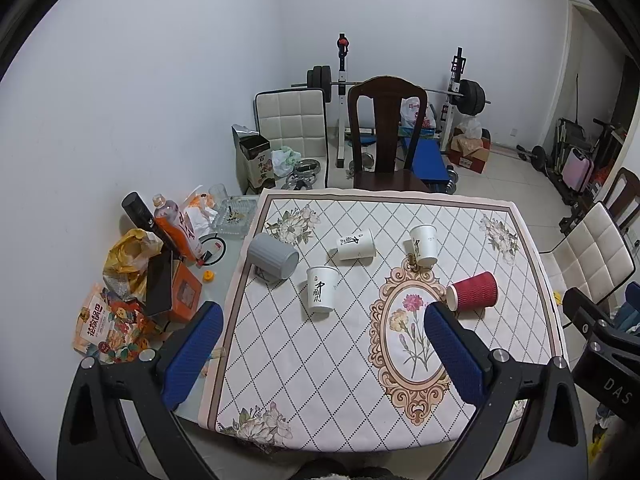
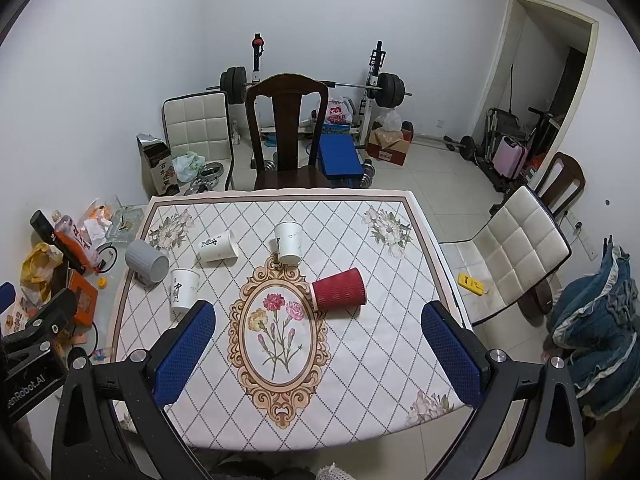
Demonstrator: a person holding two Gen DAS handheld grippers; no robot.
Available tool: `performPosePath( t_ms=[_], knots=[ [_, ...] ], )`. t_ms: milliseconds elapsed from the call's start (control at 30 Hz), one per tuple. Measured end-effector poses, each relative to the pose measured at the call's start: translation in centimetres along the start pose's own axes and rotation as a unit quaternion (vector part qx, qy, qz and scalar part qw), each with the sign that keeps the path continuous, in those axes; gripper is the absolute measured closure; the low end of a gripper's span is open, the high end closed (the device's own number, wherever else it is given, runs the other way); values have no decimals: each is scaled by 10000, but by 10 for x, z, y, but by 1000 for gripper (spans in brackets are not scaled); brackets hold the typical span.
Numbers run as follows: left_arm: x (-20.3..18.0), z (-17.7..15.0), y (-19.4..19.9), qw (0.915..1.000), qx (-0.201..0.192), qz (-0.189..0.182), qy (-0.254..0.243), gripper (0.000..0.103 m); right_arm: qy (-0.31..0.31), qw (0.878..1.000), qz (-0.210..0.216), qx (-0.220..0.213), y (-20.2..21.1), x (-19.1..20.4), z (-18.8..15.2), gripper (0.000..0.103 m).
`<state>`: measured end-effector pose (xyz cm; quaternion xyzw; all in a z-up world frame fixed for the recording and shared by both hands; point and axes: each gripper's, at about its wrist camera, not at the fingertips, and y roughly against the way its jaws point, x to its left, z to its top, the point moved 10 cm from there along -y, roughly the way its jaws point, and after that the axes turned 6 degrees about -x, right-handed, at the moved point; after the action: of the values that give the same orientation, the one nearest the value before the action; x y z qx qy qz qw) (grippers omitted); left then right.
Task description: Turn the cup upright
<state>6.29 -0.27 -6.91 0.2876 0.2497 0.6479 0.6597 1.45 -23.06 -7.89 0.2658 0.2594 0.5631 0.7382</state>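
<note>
Several cups lie on their sides on the patterned tablecloth [image 1: 320, 380]: a grey ribbed mug [image 1: 273, 256] at the left, three white paper cups [image 1: 321, 294] [image 1: 356, 244] [image 1: 424, 245], and a red ribbed paper cup [image 1: 473, 291] at the right. They also show in the right wrist view: the grey mug [image 2: 147, 261], a white cup [image 2: 183, 290] and the red cup [image 2: 339, 289]. My left gripper [image 1: 324, 316] is open and empty, held above the near half of the table. My right gripper [image 2: 318, 312] is open and empty, just in front of the red cup.
Snack bags, bottles, a box and a glass ashtray [image 1: 234, 216] crowd the bare table strip left of the cloth. A dark wooden chair [image 1: 386, 132] stands at the far edge, a white padded chair [image 2: 516, 248] at the right. Gym gear lines the back wall.
</note>
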Motion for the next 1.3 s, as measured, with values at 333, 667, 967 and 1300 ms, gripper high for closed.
performPosePath(
  t_ms=[333, 667, 967, 1300],
  knots=[
    [-2, -3, 2, 10000, -24, 2, 1, 0, 3, 10000, 30, 23, 1, 2, -7, 0],
    [3, -6, 2, 10000, -43, 18, 17, 0, 18, 10000, 40, 50, 3, 5, -8, 0],
    [10, -6, 4, 10000, -47, 7, 32, 0, 16, 10000, 41, 43, 3, 6, -7, 0],
    [9, -2, 4, 10000, -65, 29, 25, 0, 22, 10000, 56, 48, 5, 9, -6, 0]
  ],
)
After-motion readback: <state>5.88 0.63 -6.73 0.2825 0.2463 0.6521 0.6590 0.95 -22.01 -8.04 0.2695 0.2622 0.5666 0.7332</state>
